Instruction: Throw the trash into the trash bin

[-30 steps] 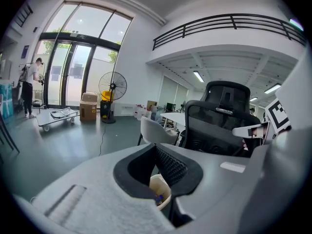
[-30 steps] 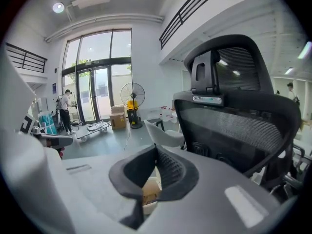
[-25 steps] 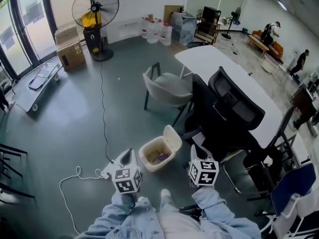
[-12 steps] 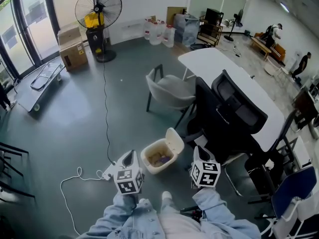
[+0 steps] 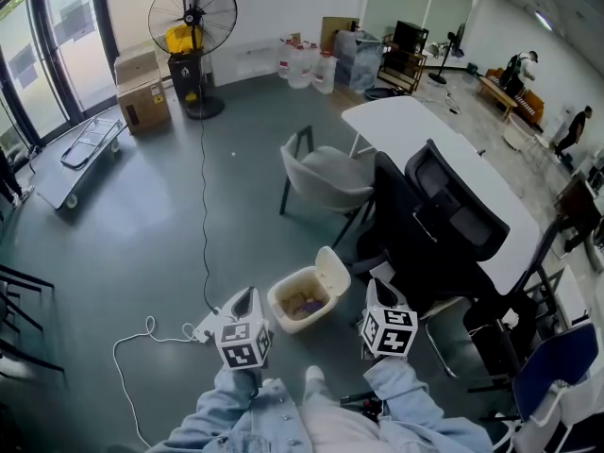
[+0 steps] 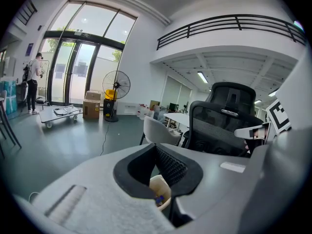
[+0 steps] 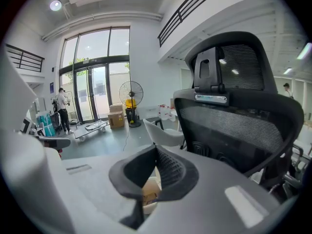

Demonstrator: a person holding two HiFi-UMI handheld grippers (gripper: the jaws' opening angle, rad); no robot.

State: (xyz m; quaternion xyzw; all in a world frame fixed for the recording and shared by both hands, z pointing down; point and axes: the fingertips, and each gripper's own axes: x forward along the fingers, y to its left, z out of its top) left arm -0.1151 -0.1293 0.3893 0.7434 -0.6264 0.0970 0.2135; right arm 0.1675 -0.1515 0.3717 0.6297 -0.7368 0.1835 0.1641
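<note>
A cream trash bin (image 5: 288,312) stands on the grey floor just ahead of my knees, its flip lid (image 5: 332,267) tipped back. Some scraps, one purple, lie inside it. My left gripper (image 5: 245,293) hovers at the bin's left side and my right gripper (image 5: 375,285) at its right side, both apart from it. In the left gripper view the jaws meet at their tips with nothing between them, and the bin (image 6: 162,190) shows below. The right gripper (image 7: 156,149) is likewise shut and empty, with the bin (image 7: 147,195) beneath it.
Black office chairs (image 5: 451,217) and a white table (image 5: 436,149) crowd the right side. A grey chair (image 5: 326,173) stands beyond the bin. A white power strip and cable (image 5: 200,327) lie on the floor at left. A fan (image 5: 192,17), box (image 5: 142,91) and flat cart (image 5: 83,151) stand far left.
The head view has drifted slightly, so the room sits a little further right. Both grippers and the bin stand as before.
</note>
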